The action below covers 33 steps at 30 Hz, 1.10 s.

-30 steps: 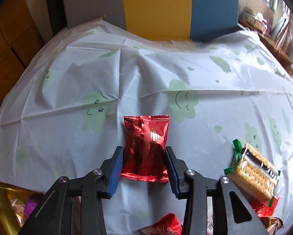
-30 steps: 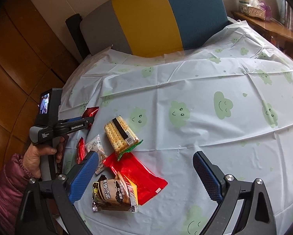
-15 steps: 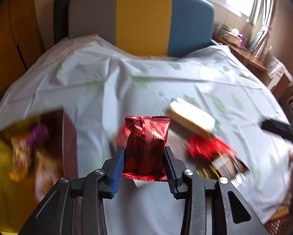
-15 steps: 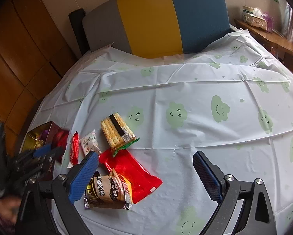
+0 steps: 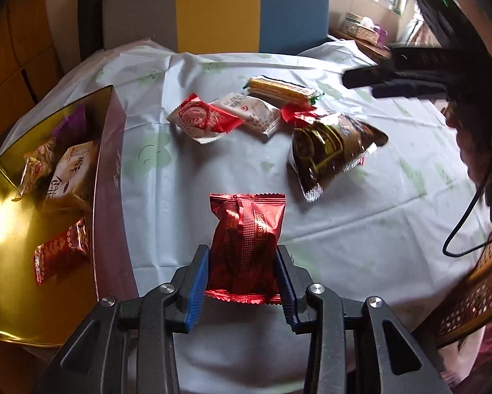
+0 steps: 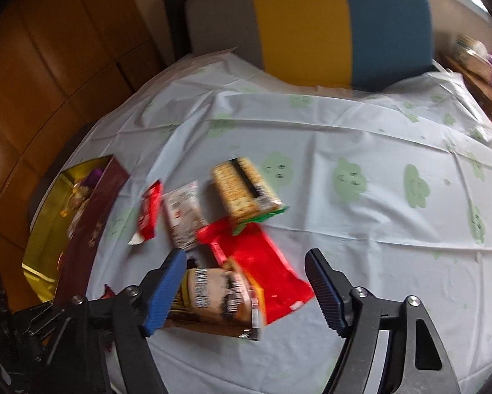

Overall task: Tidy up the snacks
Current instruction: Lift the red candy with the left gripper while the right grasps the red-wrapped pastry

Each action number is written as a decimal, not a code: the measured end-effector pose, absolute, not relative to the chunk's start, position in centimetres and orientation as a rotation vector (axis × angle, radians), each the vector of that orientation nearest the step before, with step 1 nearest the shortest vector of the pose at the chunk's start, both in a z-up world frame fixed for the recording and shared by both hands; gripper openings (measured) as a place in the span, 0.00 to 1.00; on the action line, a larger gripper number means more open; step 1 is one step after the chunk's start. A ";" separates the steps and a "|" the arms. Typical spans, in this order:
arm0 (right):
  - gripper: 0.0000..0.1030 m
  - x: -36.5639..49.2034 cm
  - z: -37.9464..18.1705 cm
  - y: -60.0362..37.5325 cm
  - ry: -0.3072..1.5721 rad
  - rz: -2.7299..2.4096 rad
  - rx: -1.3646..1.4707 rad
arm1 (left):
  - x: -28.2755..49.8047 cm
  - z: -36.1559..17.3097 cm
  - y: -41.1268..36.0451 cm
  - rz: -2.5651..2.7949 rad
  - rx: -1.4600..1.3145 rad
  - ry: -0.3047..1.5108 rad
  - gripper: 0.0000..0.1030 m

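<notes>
My left gripper (image 5: 242, 272) is shut on a dark red foil snack packet (image 5: 246, 239), held above the table near its front edge. An open gold-lined box (image 5: 109, 177) with several snacks inside lies just left of it; it also shows in the right wrist view (image 6: 91, 223). My right gripper (image 6: 246, 285) is open, hovering over a brown snack bag (image 6: 219, 295) and a red bag (image 6: 272, 272). Loose snacks lie on the table: a cracker pack (image 6: 242, 190), a white packet (image 6: 183, 213) and a small red packet (image 6: 149, 213).
The table has a white cloth with green clouds (image 6: 361, 131). A grey, yellow and blue chair back (image 6: 311, 26) stands behind it. The right gripper's body (image 5: 426, 65) and a black cable (image 5: 466, 220) show at the right of the left wrist view.
My left gripper has swung back with the red packet, so the box is now at its left. My right gripper has moved down and left over the pile of snacks.
</notes>
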State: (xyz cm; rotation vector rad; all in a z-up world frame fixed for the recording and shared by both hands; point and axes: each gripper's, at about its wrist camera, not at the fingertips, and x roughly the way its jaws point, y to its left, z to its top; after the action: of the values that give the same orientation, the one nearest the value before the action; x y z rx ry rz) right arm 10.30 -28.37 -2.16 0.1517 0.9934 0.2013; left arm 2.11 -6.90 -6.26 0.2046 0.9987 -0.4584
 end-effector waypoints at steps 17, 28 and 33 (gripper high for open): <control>0.63 18.8 -6.6 -11.3 1.114 0.435 -0.300 | 1.2 -6.8 -5.9 -0.487 0.154 0.935 0.39; 0.26 17.8 -7.8 -11.0 1.129 0.386 -0.366 | 0.9 -7.0 -5.6 -0.490 0.133 0.926 0.39; 0.26 15.2 -6.6 -12.6 1.128 0.399 -0.336 | 0.8 -7.0 -5.6 -0.486 0.126 0.925 0.39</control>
State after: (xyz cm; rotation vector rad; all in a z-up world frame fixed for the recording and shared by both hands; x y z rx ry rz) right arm 15.18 -12.62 -6.60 -0.3356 1.1279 0.3986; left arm 0.77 -5.62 -7.05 0.1256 0.9246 -0.4865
